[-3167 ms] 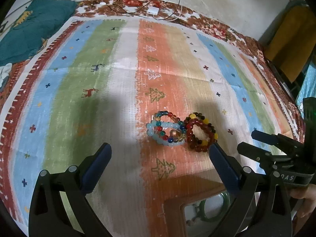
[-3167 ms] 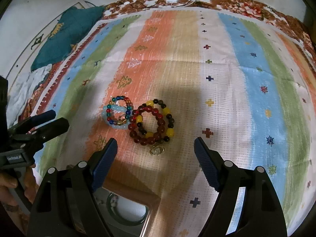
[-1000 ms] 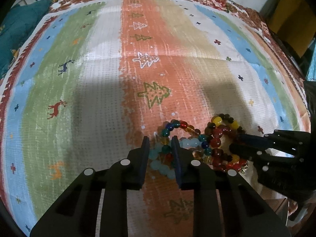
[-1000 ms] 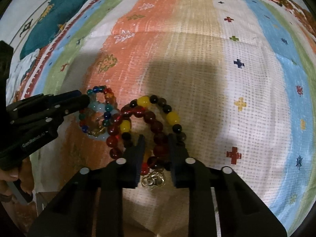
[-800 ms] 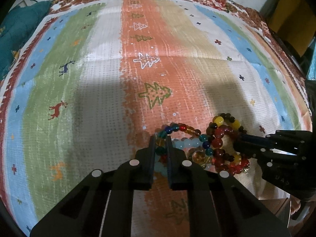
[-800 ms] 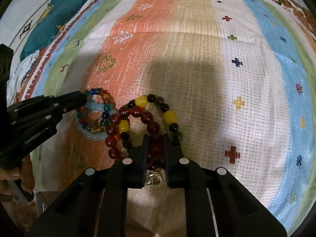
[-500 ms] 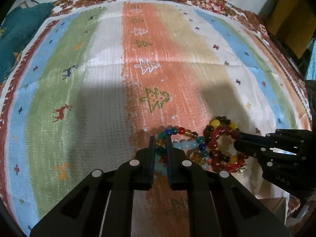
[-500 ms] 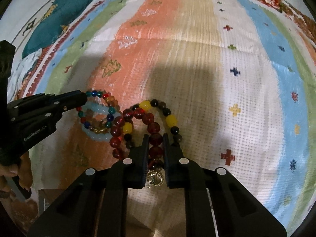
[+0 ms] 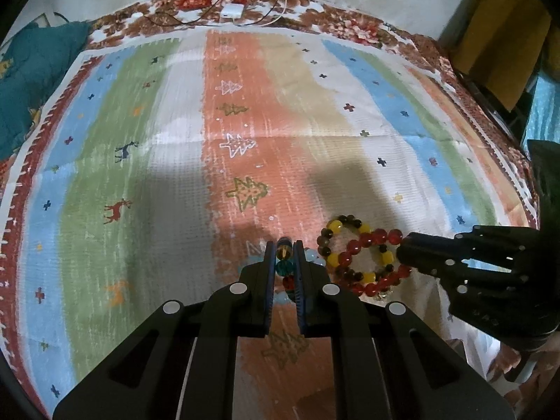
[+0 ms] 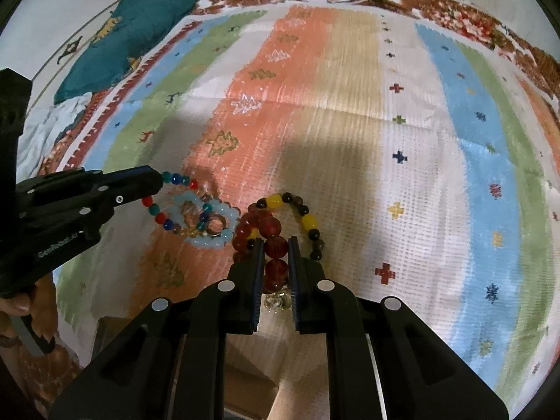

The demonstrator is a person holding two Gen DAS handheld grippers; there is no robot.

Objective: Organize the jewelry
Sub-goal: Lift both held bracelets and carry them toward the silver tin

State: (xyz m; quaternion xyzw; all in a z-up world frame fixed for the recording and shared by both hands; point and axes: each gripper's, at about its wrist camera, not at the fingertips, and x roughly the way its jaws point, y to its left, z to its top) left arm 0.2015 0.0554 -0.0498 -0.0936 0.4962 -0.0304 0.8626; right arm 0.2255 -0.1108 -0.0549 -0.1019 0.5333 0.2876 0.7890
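left gripper (image 9: 284, 255) clamped on multicolor bead bracelet (image 9: 282, 266), right gripper (image 9: 406, 250) gripping red-yellow bracelet (image 9: 360, 259), striped cloth (image 9: 175, 161) underneath

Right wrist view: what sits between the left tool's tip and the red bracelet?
In the right wrist view, the multicolored bead bracelet held by the left tool, a pale blue bead bracelet and a ring lie before the red bracelet.

Dim indoor light falls on the striped cloth (image 9: 245, 122); its far half is brighter, while broad soft shadows darken the lower middle of both views. Fisheye bending curves the stripes and blackens the corners. The right view is streaked with motion blur, especially upper centre.
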